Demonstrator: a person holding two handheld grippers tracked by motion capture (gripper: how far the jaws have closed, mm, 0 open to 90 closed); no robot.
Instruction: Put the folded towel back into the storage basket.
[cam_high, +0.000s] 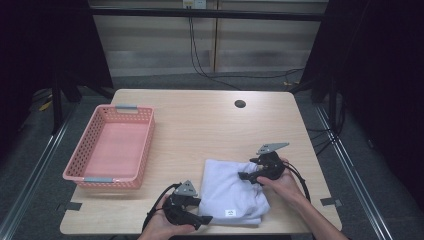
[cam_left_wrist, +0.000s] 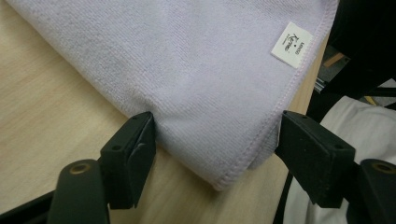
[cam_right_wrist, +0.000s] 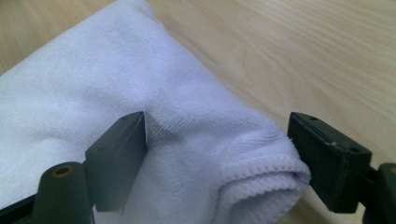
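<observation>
A folded white towel (cam_high: 235, 194) lies flat on the desk (cam_high: 200, 125), near its front edge and right of the middle, with a small white label (cam_high: 230, 213) sewn by its front hem. In the left gripper view the label (cam_left_wrist: 292, 44) sits close to the stitched edge, and the towel's (cam_left_wrist: 187, 70) front left corner comes to a point between the jaws.

The left gripper (cam_high: 200, 218) is held low at the towel's front left corner. Its jaws stand apart, one on each side of the corner; the left jaw seems just to touch the folded edge, but there is no clamping on the cloth.

The right gripper (cam_high: 246, 176) rests over the towel's right edge, towards the far corner. In the right gripper view its jaws are spread wide across a thick folded edge of the towel (cam_right_wrist: 196, 154); one jaw dents the cloth lightly and the other sits beside the rolled hem, without a squeeze.

A pink plastic basket (cam_high: 82, 165) stands near the desk's left edge, well apart from the towel. A dark round hole (cam_high: 240, 104) lies near the far edge.
</observation>
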